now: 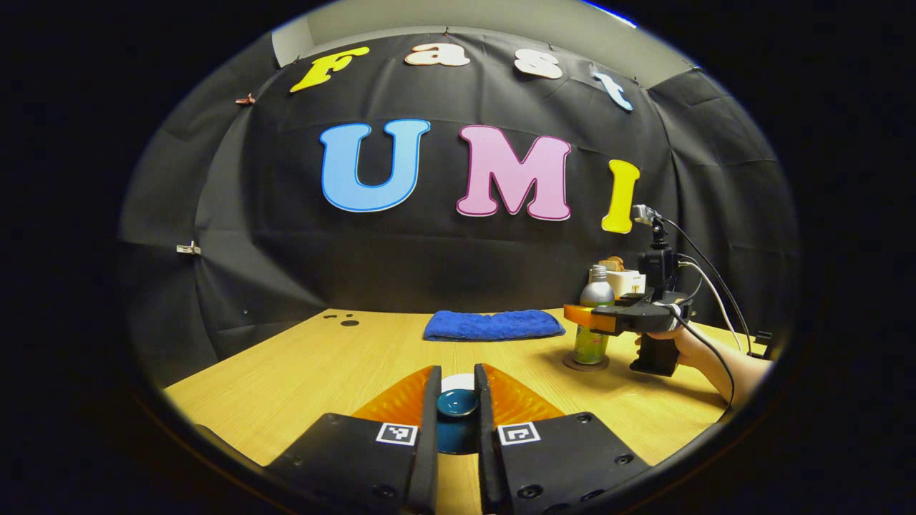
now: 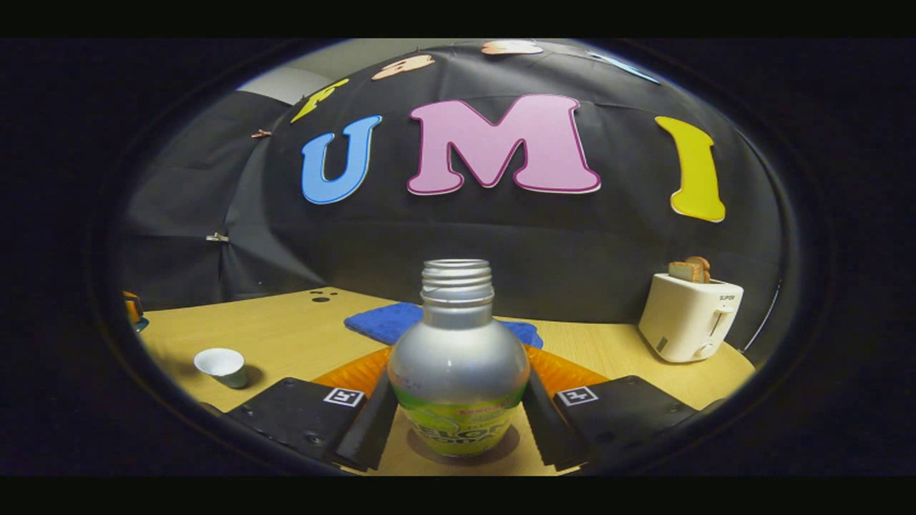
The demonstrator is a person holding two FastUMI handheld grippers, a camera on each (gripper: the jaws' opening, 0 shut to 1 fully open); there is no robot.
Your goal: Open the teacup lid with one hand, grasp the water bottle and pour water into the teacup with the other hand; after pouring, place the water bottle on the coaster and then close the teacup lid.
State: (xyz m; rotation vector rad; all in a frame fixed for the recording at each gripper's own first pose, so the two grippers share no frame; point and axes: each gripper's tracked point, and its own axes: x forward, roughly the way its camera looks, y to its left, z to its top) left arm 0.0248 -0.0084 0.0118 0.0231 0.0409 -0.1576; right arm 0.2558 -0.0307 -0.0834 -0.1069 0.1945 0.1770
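My left gripper (image 1: pixel 458 372) is shut on the dark teal teacup lid (image 1: pixel 458 404), held low over the wooden table (image 1: pixel 308 372). Just beyond the lid peeks the white rim of the teacup (image 1: pixel 458 382). In the right gripper view the open teacup (image 2: pixel 222 365) stands at the left, with the left gripper (image 2: pixel 132 309) at the far left edge. The silver, capless water bottle (image 2: pixel 458 372) stands upright between my right gripper's (image 2: pixel 459 372) fingers, which press on both its sides. In the left gripper view the bottle (image 1: pixel 595 293) rests on a round brown coaster (image 1: pixel 585 365) with the right gripper (image 1: pixel 590 320) around it.
A folded blue towel (image 1: pixel 494 324) lies at the back of the table, behind the bottle in the right gripper view (image 2: pixel 379 318). A white toaster (image 2: pixel 688 315) with toast stands at the back right. A hand (image 1: pixel 687 347) holds the right gripper's handle.
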